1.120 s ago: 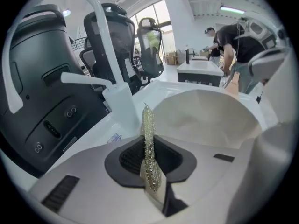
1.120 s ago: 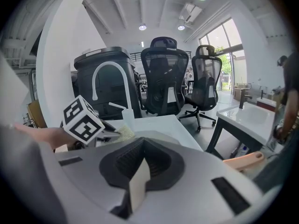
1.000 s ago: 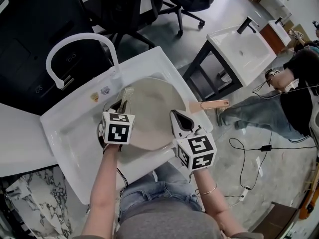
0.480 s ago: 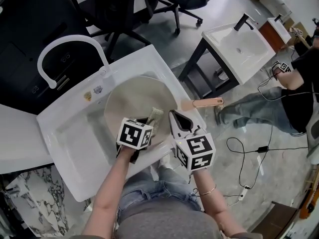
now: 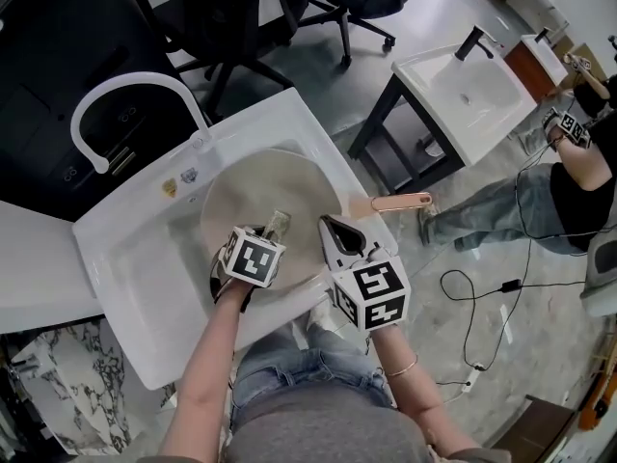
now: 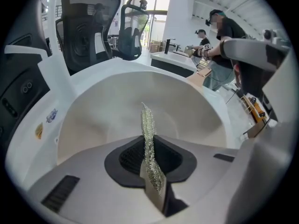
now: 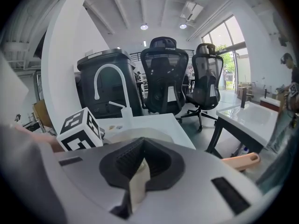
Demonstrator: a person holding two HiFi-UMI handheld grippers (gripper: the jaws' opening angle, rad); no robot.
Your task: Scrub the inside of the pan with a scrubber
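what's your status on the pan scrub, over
Left gripper shut on silvery mesh scrubber, inside round beige pan. Right gripper shut on pan's rim. Pan sits in white sink; nothing in the way.

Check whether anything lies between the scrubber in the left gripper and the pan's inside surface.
Nothing visible does. The left gripper is shut on the scrubber, which points at the bare inside of the pan. The right gripper clamps the pan's near rim, off to the side of that path.

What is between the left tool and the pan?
The silvery scrubber. The left tool pinches it, and its free end points at the pan's inside, as the left gripper view shows.
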